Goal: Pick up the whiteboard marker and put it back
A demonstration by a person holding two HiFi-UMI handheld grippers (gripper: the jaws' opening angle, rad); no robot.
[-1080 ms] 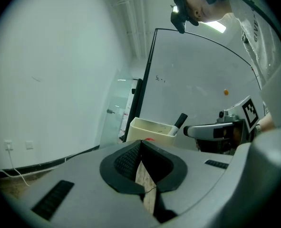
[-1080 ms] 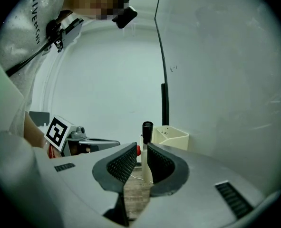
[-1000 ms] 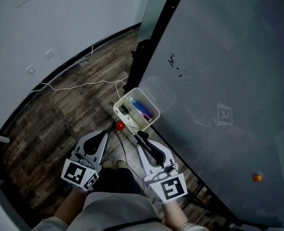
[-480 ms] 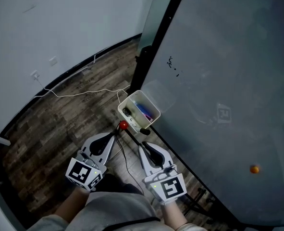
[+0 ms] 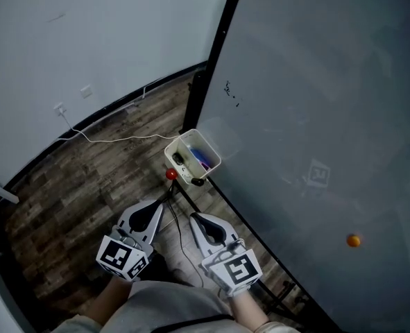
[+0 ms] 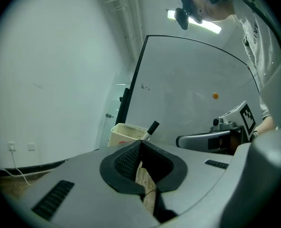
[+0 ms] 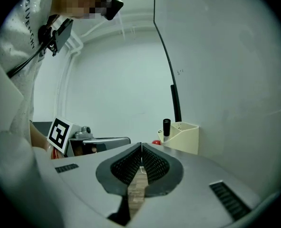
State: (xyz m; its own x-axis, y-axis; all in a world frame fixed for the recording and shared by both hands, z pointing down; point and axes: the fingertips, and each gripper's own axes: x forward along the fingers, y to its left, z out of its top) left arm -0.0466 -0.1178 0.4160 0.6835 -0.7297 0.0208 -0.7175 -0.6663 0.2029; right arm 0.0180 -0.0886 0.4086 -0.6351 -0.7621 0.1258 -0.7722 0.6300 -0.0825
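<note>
Fingers point(image 7: 155, 164) of right gripper point(image 7: 141, 147) just closed empty; one marker point(image 7: 166, 126), one bin point(image 7: 188, 137)

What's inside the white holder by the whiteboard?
A black-capped marker sticks up from the holder, beside blue and pink items; its walls hide their lower ends.

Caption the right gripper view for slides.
Right gripper, fingers just closed on nothing, faces the cream box holding a marker beside the whiteboard.

The person's shirt point(image 7: 16, 46) carries lettering, apparently "GIVENCH"; the scribbles point(image 5: 232, 92) on the whiteboard point(image 5: 315, 116) are unreadable.
</note>
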